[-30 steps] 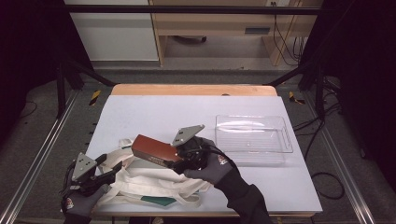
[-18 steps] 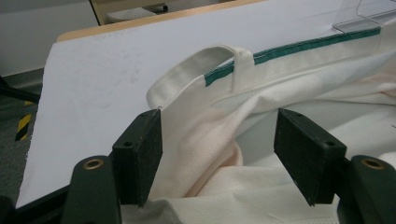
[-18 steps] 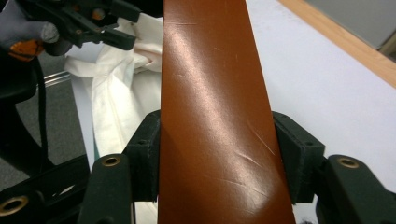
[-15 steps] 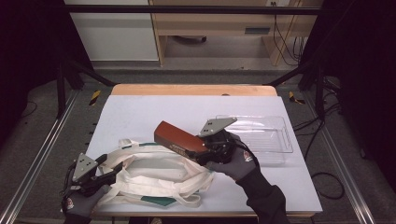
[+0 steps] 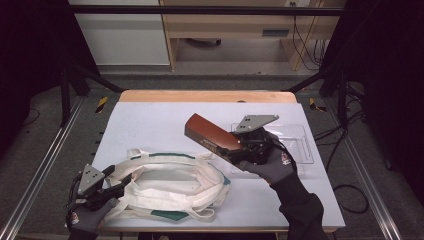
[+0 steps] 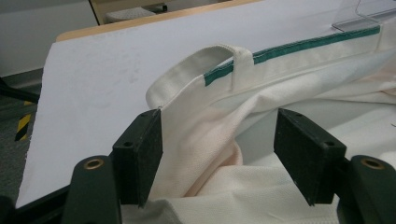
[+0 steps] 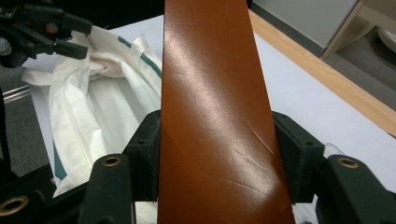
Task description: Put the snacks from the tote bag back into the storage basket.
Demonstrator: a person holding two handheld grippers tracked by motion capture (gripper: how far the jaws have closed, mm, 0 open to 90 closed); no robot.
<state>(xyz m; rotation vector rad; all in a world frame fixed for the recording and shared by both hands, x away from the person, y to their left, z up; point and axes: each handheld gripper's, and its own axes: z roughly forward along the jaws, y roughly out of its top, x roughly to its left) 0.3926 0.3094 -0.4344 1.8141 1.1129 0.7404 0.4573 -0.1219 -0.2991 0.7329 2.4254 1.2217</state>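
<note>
A long reddish-brown box (image 5: 212, 134) hangs tilted above the table, its far end raised toward the left. My right gripper (image 5: 239, 146) is shut on its near end; in the right gripper view both pads press the sides of the box (image 7: 210, 116). A white cloth bag (image 5: 170, 182) with green trim lies at the front left with its mouth spread. My left gripper (image 5: 117, 182) sits at the bag's left edge. In the left gripper view its jaws stand wide apart, with a fold of the bag (image 6: 261, 93) between them that touches only the left pad (image 6: 144, 149).
A clear plastic tray (image 5: 300, 145) lies on the white table (image 5: 150, 125) to the right, just behind my right hand. A wooden strip runs along the table's far edge. Metal rails flank the table on both sides.
My right gripper has carried the brown box to the right and upward, from over the bag toward the clear tray. The left gripper and the bag have stayed put.
</note>
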